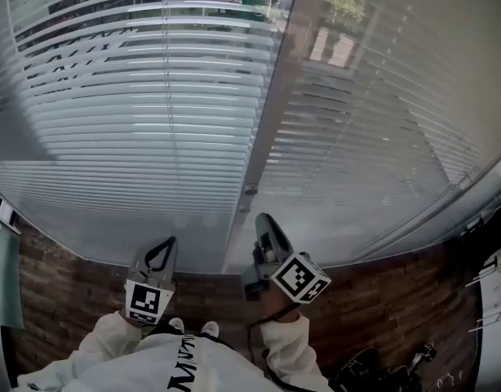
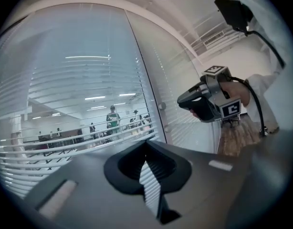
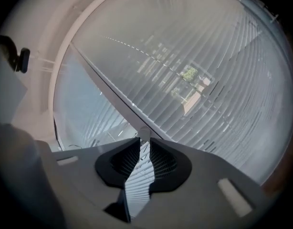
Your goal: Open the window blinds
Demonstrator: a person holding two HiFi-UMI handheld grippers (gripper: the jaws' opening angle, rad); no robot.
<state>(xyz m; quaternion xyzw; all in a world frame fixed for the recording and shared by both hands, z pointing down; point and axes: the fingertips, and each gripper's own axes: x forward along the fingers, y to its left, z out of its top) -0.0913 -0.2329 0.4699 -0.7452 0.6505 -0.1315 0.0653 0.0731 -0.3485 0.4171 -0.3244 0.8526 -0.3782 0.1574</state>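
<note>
Grey slatted blinds hang behind two glass panes, a left pane (image 1: 144, 129) and a right pane (image 1: 381, 137), split by a pale upright frame (image 1: 267, 113). A small round knob (image 1: 249, 190) sits on that frame. My right gripper (image 1: 264, 219) points at the knob from just below, a short gap away. In the right gripper view the knob (image 3: 144, 133) shows right past the tips of the right gripper (image 3: 144, 142), whose jaws stand narrowly apart with nothing pressed between them. My left gripper (image 1: 162, 247) hovers before the left pane; its tips (image 2: 146, 143) meet, empty.
Brick-patterned floor (image 1: 71, 292) runs below the glass. Dark cables and gear (image 1: 381, 370) lie at the lower right, a white object (image 1: 495, 292) at the right edge. Through the left slats, people (image 2: 112, 116) stand in a lit room. A second knob (image 2: 167, 128) sits lower on the frame.
</note>
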